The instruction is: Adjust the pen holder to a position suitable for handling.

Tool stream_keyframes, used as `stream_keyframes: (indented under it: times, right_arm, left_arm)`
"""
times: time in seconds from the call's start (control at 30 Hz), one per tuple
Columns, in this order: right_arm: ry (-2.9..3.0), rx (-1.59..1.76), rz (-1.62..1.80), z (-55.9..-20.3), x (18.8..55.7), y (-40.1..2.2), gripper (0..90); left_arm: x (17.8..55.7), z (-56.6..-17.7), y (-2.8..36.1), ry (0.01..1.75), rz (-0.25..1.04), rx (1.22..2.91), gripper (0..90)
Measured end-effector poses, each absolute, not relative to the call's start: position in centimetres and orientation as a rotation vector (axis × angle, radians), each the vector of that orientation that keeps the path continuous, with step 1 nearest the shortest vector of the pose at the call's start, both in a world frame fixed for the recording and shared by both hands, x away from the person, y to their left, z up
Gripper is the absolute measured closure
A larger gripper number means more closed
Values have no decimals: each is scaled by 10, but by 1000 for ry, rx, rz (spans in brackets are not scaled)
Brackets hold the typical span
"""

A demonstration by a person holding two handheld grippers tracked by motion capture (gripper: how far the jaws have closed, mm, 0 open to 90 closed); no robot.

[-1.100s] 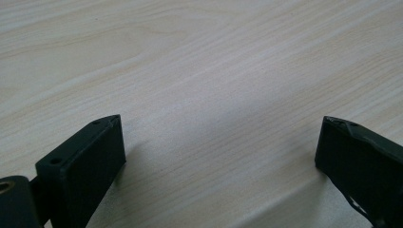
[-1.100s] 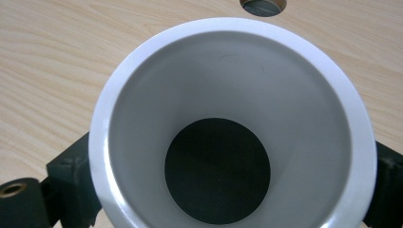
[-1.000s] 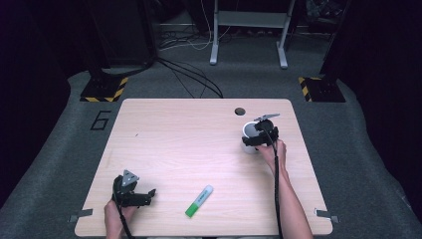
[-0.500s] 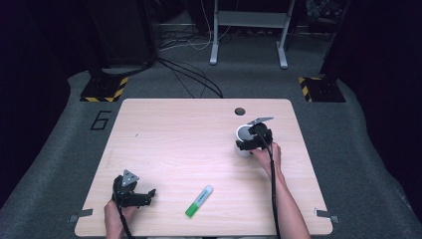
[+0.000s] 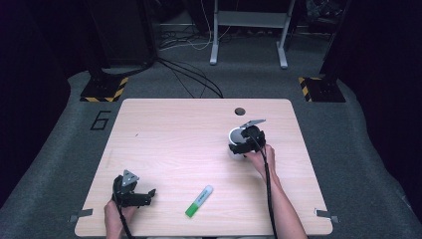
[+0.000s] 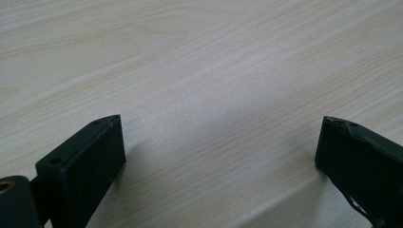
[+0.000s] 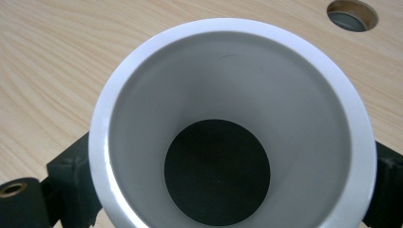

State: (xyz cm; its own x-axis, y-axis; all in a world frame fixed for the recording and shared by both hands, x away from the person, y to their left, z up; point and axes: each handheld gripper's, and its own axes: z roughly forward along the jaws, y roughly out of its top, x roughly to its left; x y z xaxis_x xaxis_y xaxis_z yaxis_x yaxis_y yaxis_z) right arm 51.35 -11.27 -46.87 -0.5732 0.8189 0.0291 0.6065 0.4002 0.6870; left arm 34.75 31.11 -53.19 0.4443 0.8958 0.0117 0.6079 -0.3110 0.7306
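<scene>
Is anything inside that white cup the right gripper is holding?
Empty. The right gripper view looks straight into the white plastic cup: bare pale walls and a dark round bottom, nothing lying in it.

White cup [image 7: 228, 128], dark inside bottom, upright; green marker [image 5: 199, 201] lying flat

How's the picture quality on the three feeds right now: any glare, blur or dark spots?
High view: table evenly lit, surroundings nearly black, image slightly soft. Left gripper view: wood grain sharp farther off, the jaws of the left hand-held gripper somewhat soft, with faint shadows beside them. Right gripper view: white cup in focus, a mild sheen on its rim, no harsh glare; its bottom looks dark.
</scene>
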Motion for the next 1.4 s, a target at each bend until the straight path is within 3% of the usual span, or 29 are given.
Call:
stream_keyframes:
  times: [1.03, 1.4]
  right_arm:
    - [2505, 973, 1042, -472, 491, -14, 57]
    - [2505, 933, 1137, -462, 481, -22, 0]
  left_arm:
    - [348, -532, 311, 1253, 564, 2036, 29]
    - [348, -531, 311, 1254, 562, 2045, 27]
